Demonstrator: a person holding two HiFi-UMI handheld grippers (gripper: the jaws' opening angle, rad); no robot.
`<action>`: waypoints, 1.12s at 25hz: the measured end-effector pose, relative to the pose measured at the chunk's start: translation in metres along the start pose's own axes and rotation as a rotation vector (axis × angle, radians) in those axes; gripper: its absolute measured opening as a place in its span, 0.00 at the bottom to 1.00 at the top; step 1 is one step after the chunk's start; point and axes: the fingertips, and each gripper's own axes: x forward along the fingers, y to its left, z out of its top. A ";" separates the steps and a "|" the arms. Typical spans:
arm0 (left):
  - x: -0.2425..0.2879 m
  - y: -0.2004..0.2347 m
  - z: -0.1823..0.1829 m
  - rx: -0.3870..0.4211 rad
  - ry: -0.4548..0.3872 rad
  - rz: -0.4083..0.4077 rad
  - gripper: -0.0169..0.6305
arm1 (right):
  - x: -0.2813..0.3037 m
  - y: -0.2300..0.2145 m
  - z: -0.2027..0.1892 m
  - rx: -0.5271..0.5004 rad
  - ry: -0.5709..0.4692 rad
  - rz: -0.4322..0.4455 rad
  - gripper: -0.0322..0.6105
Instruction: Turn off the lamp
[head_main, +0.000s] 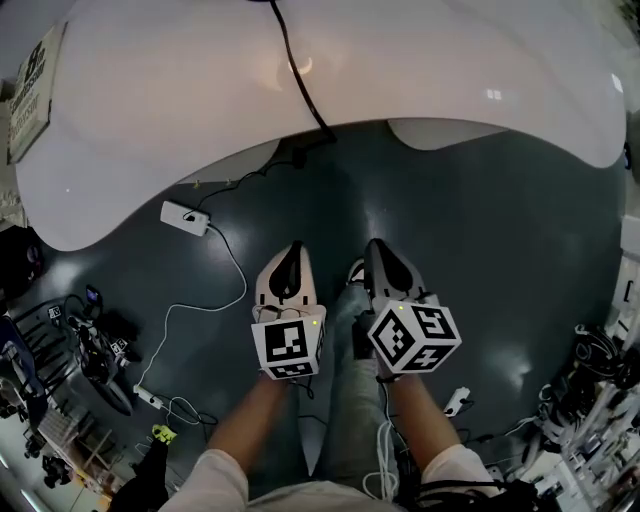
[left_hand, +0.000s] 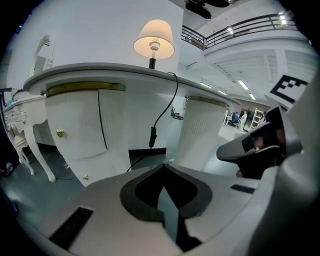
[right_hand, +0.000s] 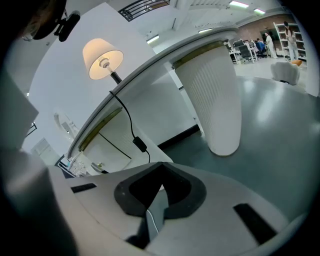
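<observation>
Looking down from my head, I catch only the lamp's black cord (head_main: 300, 80) crossing the white table (head_main: 150, 100) and dropping over its edge. In both gripper views the lit lamp (left_hand: 154, 40) stands on top of the table, well above and beyond my jaws. The rim hides its base. A small block on the hanging cord (left_hand: 152, 136) may be its switch, though I can't be sure.

My forearms are cut off at the frame's bottom. I hold my left gripper (head_main: 288, 262) and right gripper (head_main: 385, 262) side by side over the grey floor (head_main: 500, 250), tips towards the table. Each pair of jaws is pressed together on nothing.
</observation>
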 end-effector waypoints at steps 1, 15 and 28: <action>0.001 -0.001 -0.004 0.002 -0.001 0.000 0.04 | 0.001 -0.002 -0.003 -0.004 0.001 -0.001 0.05; 0.028 -0.001 -0.005 0.024 -0.021 0.043 0.04 | 0.005 -0.006 0.002 -0.090 -0.020 -0.003 0.05; 0.062 0.013 0.022 0.003 -0.076 0.032 0.24 | 0.017 -0.002 0.009 -0.087 -0.007 0.003 0.05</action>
